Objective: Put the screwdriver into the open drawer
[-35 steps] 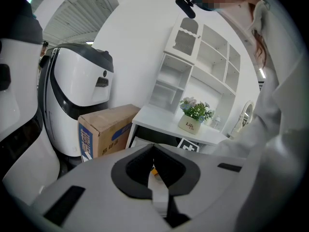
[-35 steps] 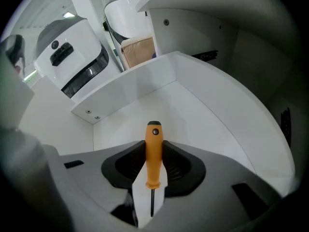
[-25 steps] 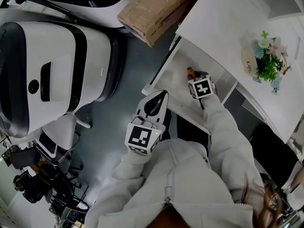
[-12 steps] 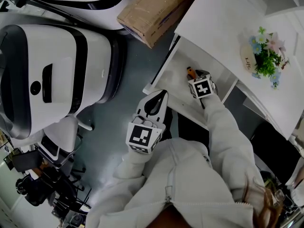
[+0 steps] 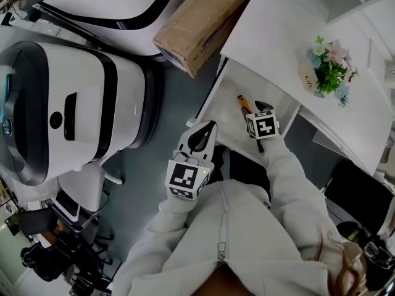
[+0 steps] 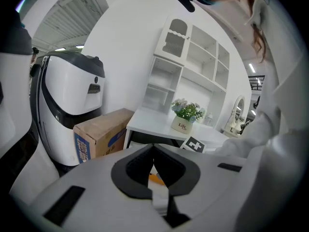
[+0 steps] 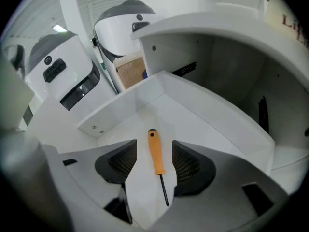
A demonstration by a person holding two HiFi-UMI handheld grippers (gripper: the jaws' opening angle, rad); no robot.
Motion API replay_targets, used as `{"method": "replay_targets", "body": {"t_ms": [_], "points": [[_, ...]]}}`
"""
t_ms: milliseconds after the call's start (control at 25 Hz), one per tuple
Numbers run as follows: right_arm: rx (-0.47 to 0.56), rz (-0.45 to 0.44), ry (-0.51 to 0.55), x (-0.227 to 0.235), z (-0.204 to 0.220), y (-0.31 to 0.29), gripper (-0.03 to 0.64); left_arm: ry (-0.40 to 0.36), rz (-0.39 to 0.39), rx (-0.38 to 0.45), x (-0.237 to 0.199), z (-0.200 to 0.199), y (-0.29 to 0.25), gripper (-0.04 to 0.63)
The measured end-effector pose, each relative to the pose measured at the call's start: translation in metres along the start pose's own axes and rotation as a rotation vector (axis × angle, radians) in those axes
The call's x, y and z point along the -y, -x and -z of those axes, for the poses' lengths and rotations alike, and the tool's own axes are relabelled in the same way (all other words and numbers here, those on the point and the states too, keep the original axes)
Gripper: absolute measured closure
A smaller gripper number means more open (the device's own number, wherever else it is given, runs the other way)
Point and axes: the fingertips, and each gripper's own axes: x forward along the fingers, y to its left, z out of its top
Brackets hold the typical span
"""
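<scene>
The left gripper (image 5: 208,126) is held nearest, just left of the open drawer (image 5: 241,79); its jaws are closed together and nothing is gripped. The right gripper (image 7: 155,164) is pointed steeply down into the drawer. Its jaws have just been opening and are now spread wide, with the screwdriver (image 7: 156,152) lying between them, touched by neither pad. The screwdriver is laid flat on the white drawer floor, orange handle toward the far side, dark shaft toward the gripper. Beyond the drawer the white desk top (image 5: 271,29) is seen, with a flower pot (image 5: 326,73) at its right. A cardboard box (image 5: 200,17) stands beside the desk at the far left
</scene>
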Motion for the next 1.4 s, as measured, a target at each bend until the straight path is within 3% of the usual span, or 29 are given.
{"method": "replay_targets", "body": {"t_ms": [200,440,600,1080,1400], "points": [[0.095,0.009,-0.065,-0.001,-0.012,0.038,0.377,-0.035,0.03,0.002,0.002,-0.009,0.005,0.578],[0.243,0.065,-0.048,0.0,-0.019,0.1,0.379,-0.088,0.069,-0.005,0.004,-0.013,0.012,0.578],[0.339,0.086,-0.094,0.002,-0.015,0.147,0.379,-0.097,0.085,-0.011,0.009,-0.015,0.013,0.578],[0.584,0.094,-0.202,-0.011,-0.015,0.255,0.382,-0.191,0.22,0.047,0.061,-0.048,0.002,0.578],[0.756,0.108,-0.256,-0.019,-0.022,0.315,0.483,-0.241,0.263,0.09,0.079,-0.073,0.003,0.578]]}}
